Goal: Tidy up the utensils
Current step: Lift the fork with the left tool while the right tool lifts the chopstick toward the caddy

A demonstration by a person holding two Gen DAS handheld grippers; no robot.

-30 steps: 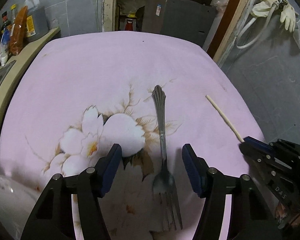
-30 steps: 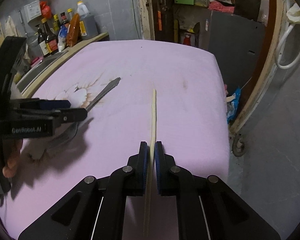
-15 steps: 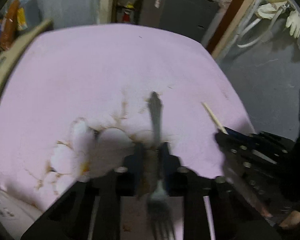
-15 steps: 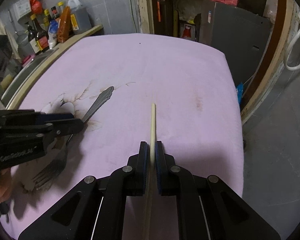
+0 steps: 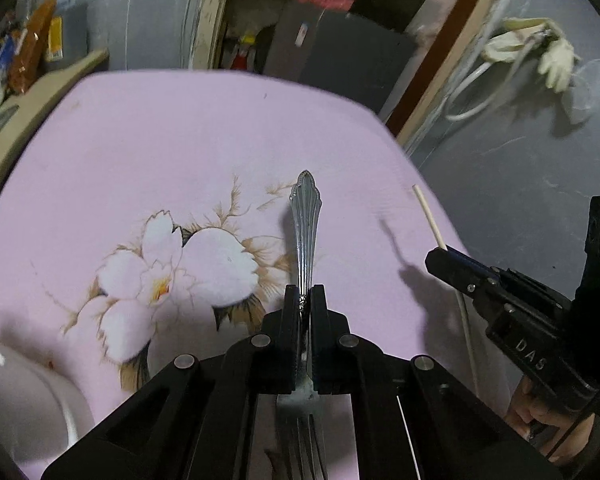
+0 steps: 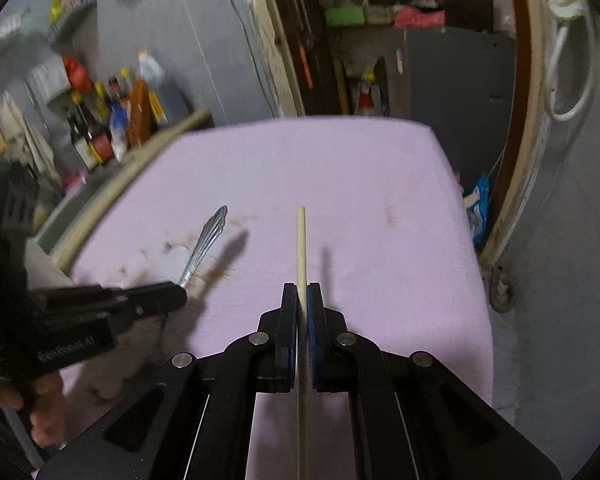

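Fork [image 5: 305,236] and chopstick [image 6: 300,240] now aloft.

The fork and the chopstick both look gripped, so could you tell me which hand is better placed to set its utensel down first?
Probably the left. Its left gripper is shut on the fork, and a white dish rim shows just beside it. The right gripper holds the chopstick farther from it.

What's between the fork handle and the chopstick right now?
Nothing but bare pink cloth with the fork's shadow on it. The right wrist view shows the stretch to the chopstick clear.
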